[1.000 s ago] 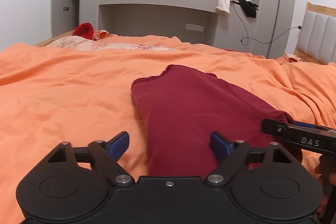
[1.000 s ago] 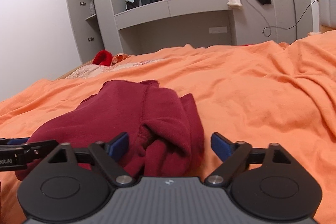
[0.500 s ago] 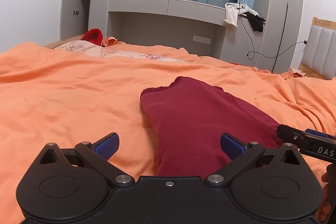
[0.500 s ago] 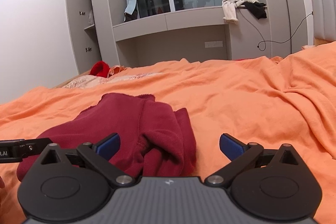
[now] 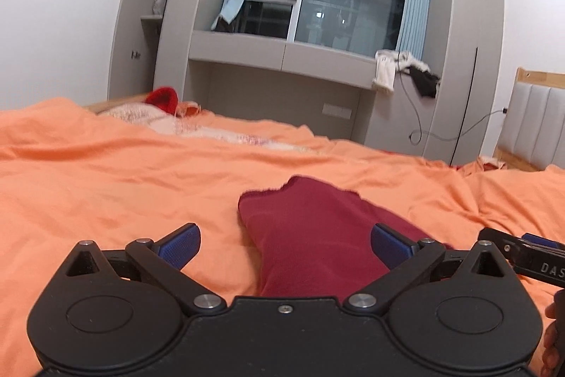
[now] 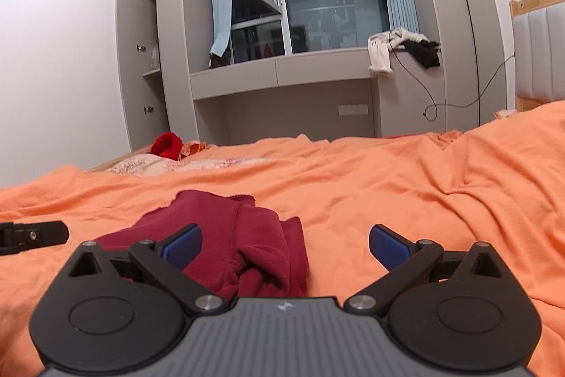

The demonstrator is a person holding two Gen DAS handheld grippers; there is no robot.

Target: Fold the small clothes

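Note:
A dark red garment [image 5: 310, 228] lies folded in a long bundle on the orange bed cover [image 5: 106, 186]. It also shows in the right wrist view [image 6: 233, 235], with a bunched end near the camera. My left gripper [image 5: 284, 246] is open and empty, held just above the garment's near end. My right gripper [image 6: 284, 244] is open and empty, above the garment's right edge. The right gripper's finger shows at the right of the left wrist view [image 5: 522, 253]. The left gripper's finger shows at the left of the right wrist view [image 6: 35, 234].
A red item [image 6: 166, 145] and a pale patterned cloth [image 6: 169, 165] lie at the bed's far side. Grey cabinets and a window ledge [image 6: 282, 73] with clothes [image 6: 402, 48] stand behind. A padded headboard [image 5: 533, 126] is at the right.
Both grippers have lifted and tilted upward, away from the garment, with their jaws opening a little wider. The garment stays on the bed.

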